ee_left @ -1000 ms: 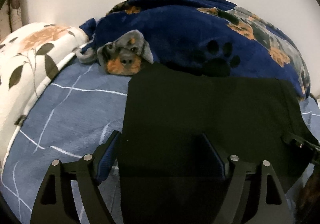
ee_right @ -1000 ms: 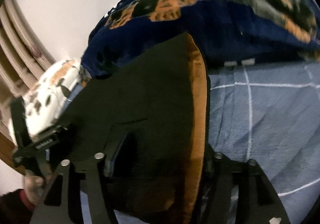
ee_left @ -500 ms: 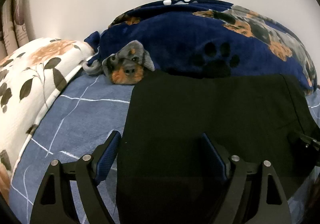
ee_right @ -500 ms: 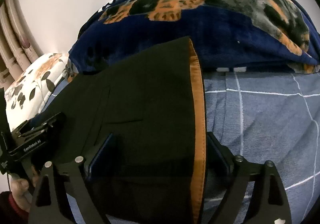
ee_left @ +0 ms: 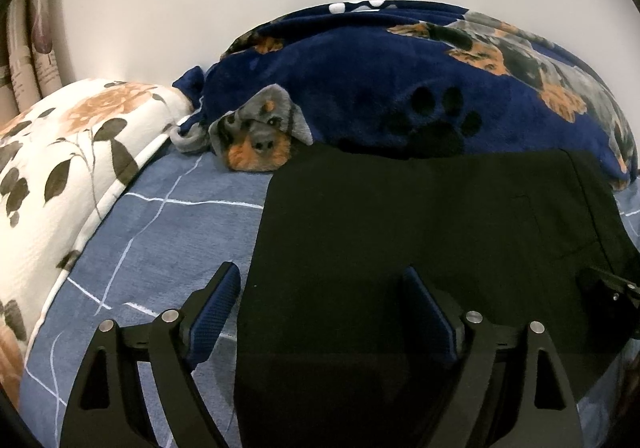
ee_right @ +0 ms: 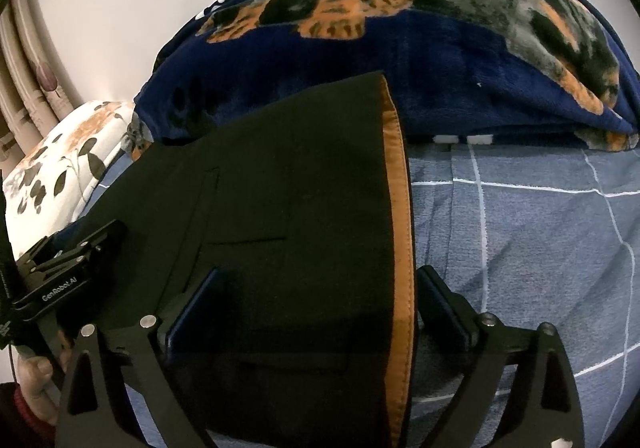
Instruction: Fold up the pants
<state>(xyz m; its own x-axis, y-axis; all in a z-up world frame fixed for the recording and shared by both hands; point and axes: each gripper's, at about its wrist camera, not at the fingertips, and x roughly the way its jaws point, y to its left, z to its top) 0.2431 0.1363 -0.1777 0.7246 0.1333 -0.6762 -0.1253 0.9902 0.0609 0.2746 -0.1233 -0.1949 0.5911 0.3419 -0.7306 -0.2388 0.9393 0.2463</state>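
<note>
Presently black pants flat on blue bedsheet, left gripper and right gripper fingers spread wide.

I can't see the near hem of the black fabric pants; both frames cut it off, and it hides the right claw's inner pads.

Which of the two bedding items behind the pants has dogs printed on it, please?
The dark blue blanket, bunched along the wall right behind the black pants. It shows dogs and paw prints, whereas the white pillow to its left has only flowers and leaves.
</note>
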